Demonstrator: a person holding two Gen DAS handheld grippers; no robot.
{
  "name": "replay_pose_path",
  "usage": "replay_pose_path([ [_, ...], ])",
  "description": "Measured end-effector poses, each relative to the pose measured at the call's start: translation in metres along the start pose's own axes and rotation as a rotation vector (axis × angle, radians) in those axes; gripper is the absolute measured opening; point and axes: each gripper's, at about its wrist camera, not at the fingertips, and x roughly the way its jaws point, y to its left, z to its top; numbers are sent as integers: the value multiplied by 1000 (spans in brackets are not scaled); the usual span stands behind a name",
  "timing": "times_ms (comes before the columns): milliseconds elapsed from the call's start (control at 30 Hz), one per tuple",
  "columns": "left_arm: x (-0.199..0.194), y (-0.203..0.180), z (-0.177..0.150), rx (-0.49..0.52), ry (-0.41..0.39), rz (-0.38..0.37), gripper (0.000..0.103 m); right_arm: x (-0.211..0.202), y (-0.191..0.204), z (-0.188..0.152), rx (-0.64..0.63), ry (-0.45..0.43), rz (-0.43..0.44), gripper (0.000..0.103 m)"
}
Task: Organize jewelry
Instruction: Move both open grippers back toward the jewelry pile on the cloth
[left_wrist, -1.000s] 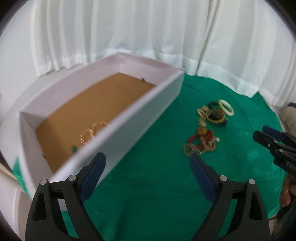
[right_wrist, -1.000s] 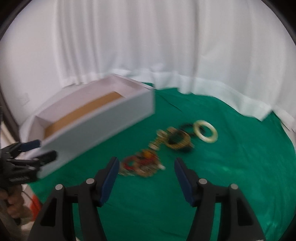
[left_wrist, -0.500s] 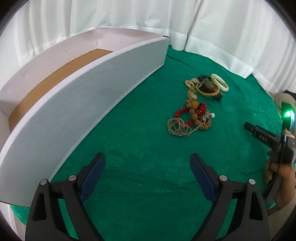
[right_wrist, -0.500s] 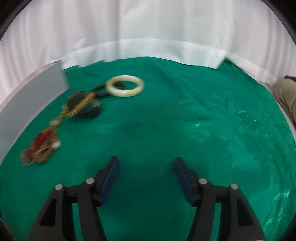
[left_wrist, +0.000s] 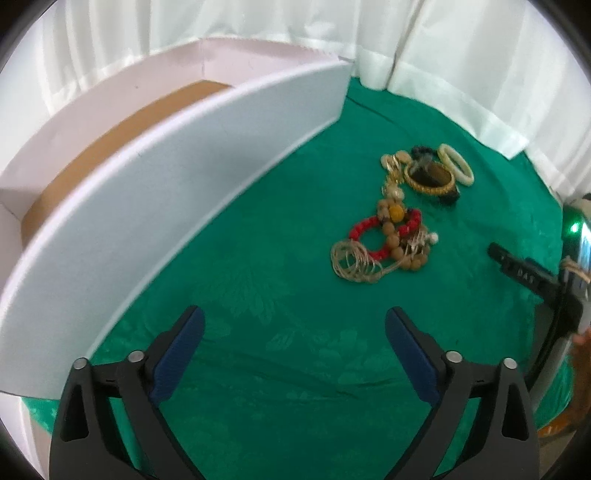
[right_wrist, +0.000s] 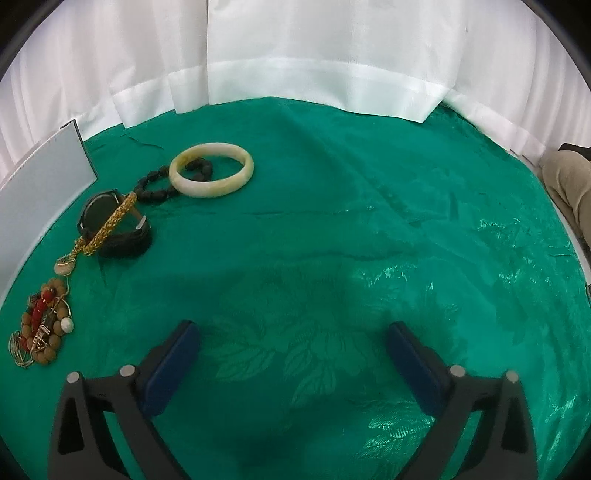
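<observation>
A pile of jewelry lies on the green cloth (left_wrist: 258, 295): a cream bangle (left_wrist: 456, 169) (right_wrist: 211, 175), a gold bangle (left_wrist: 428, 181) over a black watch (right_wrist: 110, 221), a black bead bracelet (right_wrist: 155, 188), a red bead bracelet (left_wrist: 373, 236), wooden beads (right_wrist: 48, 332) and thin wire bangles (left_wrist: 354, 262). A white box (left_wrist: 166, 206) with a brown floor stands at the left. My left gripper (left_wrist: 295, 336) is open and empty, short of the pile. My right gripper (right_wrist: 291, 347) is open and empty over bare cloth, right of the pile; it also shows in the left wrist view (left_wrist: 524, 273).
White curtains (right_wrist: 295, 55) hang behind the table. The box's corner (right_wrist: 74, 147) shows at the left of the right wrist view. A person's leg (right_wrist: 569, 181) is at the far right edge.
My left gripper has dropped lower and nearer the cloth, so the box's inside is mostly hidden behind its wall. My right gripper has swung right, away from the pile. Both stayed open.
</observation>
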Motion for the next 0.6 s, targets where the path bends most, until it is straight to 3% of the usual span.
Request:
replay_pose_path([
  [267,-16,-8,10,-37,-48,11,99,2,5,-3,2,1,2,103],
  [600,-6,-28,7,19,-1,80,99,4,1,-2,2,1,2,103],
])
